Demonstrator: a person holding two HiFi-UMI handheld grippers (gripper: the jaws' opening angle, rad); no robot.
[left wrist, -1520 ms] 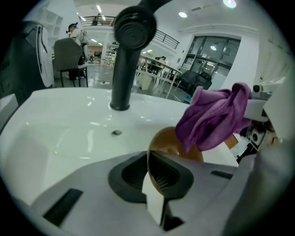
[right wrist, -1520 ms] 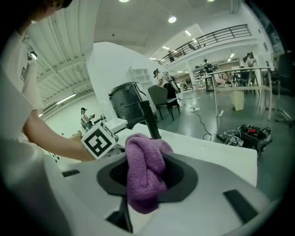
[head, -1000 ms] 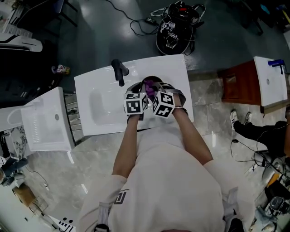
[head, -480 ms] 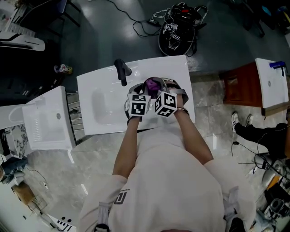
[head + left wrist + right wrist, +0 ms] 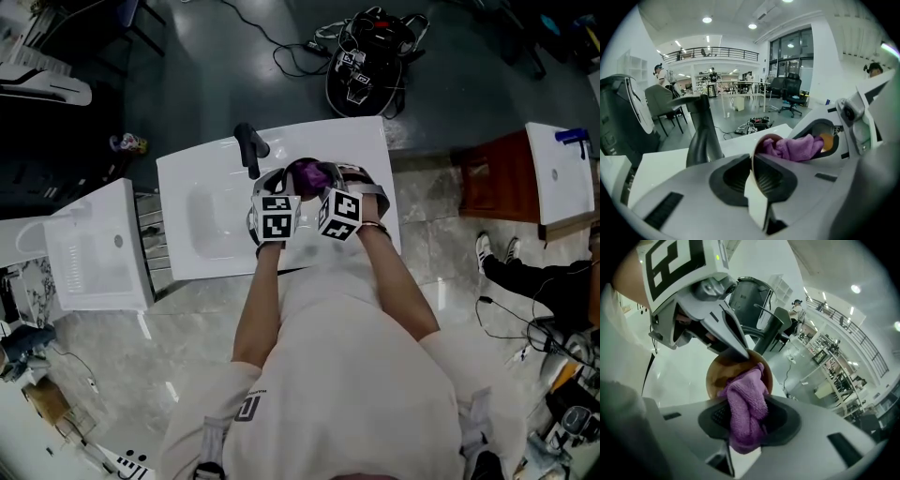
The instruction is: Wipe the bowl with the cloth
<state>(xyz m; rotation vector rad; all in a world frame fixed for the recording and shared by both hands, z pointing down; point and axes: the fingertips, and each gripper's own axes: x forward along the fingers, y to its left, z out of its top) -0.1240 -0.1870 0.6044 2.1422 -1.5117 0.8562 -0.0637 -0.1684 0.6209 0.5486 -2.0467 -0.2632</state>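
Note:
A brown bowl (image 5: 718, 373) is held tilted above the white counter, its rim (image 5: 765, 138) clamped edge-on in my left gripper (image 5: 753, 161). The left jaws have just eased slightly wider, and the rim is still between them. My right gripper (image 5: 746, 423) is shut on a purple cloth (image 5: 744, 409), whose bunched end presses into the bowl's inside. From the left gripper view the cloth (image 5: 793, 147) fills the bowl's mouth in front of the right gripper (image 5: 834, 136). In the head view both marker cubes hide most of the bowl (image 5: 281, 176); the cloth (image 5: 307, 172) shows between them.
Below the hands lies a white washbasin counter (image 5: 202, 192) with a black faucet (image 5: 247, 147) at its back. Another white basin (image 5: 94, 248) stands to the left. A black bag with cables (image 5: 367, 61) sits on the floor beyond, and a wooden stand (image 5: 495, 176) to the right.
The left gripper's cube has rolled and slid a little to the left. The right gripper has shifted slightly with the cloth against the bowl. Both grips hold.

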